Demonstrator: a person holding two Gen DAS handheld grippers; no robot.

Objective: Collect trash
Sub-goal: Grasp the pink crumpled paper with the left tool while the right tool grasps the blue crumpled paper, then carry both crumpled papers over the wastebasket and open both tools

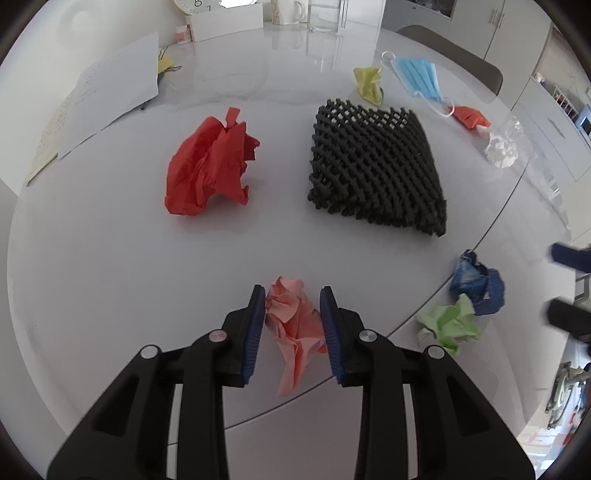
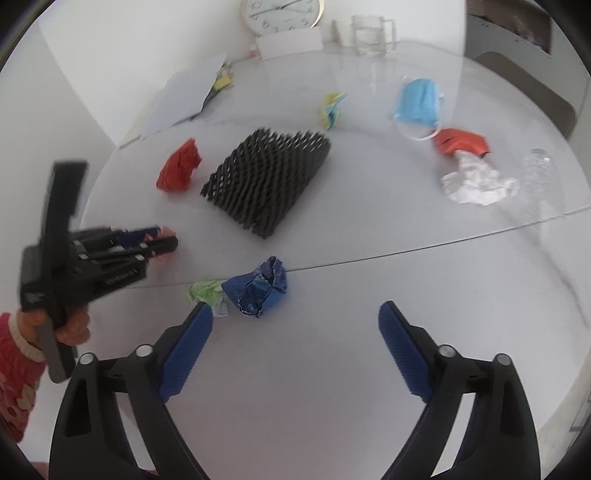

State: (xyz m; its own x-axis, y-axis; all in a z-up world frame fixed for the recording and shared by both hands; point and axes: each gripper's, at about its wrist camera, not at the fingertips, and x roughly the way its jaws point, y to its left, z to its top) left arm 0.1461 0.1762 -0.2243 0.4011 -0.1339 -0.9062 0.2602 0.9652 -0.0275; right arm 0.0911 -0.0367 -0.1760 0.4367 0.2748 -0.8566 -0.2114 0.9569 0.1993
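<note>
- Left gripper (image 1: 292, 325) has its blue pads pinching the crumpled pink paper wad (image 1: 293, 325), near the white round table's (image 1: 110, 280) front edge.
- Right gripper (image 2: 295, 347) is spread wide over bare tabletop, nothing between the fingers.
- Just beyond it, the crumpled blue paper ball (image 2: 260, 286) touches a crumpled green paper ball (image 2: 205, 291).
- Further from the pink wad: the black mesh foam pad (image 1: 373, 166) and the big crumpled red paper (image 1: 208, 166), open table between.

At the far edge of the white table (image 1: 110, 258) stand a round clock (image 2: 282, 13), a white box (image 2: 290, 42) in front of it and a clear glass jug (image 2: 373, 33) to its right. Sheets of paper (image 1: 114, 92) lie far left.
</note>
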